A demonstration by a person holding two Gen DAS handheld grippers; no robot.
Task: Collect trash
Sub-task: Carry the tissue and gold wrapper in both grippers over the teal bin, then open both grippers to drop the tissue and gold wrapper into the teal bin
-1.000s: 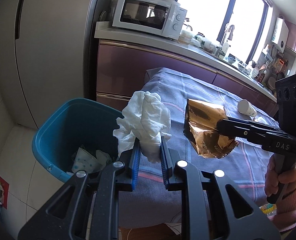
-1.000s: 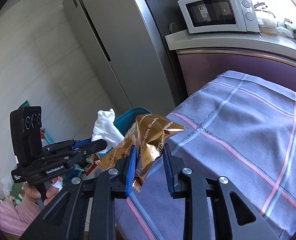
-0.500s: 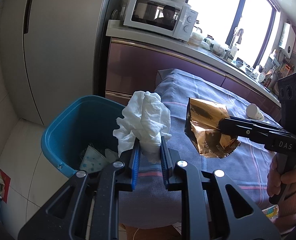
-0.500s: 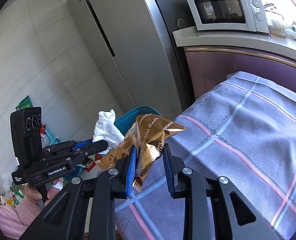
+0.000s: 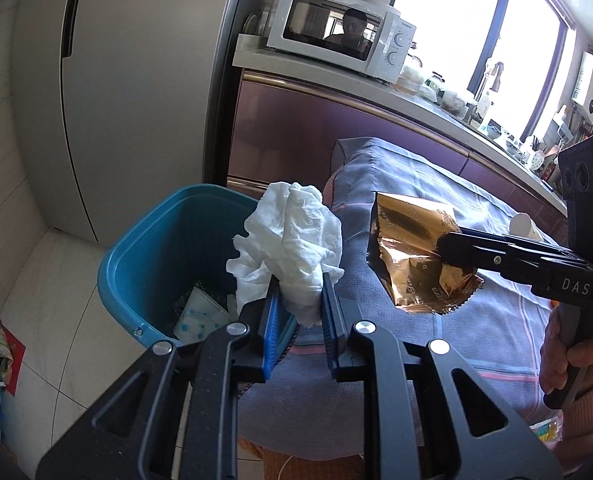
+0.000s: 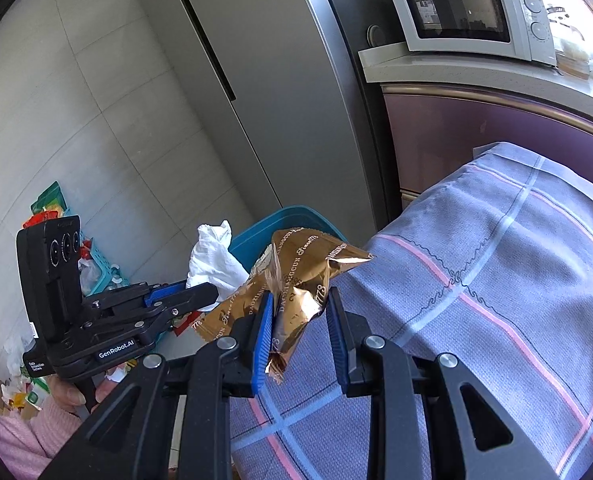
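Both grippers have edged toward the blue bin [image 5: 148, 256]: left gripper [image 5: 296, 312] pinching a crumpled tissue [image 5: 292, 240], right gripper [image 6: 300, 320] clamping a gold wrapper [image 6: 296, 280]. Best release comes directly above the opening.

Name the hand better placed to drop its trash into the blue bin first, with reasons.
Left, probably. The left gripper holds the white tissue at the blue bin's rim. The right gripper holds the gold wrapper over the tablecloth, farther away.
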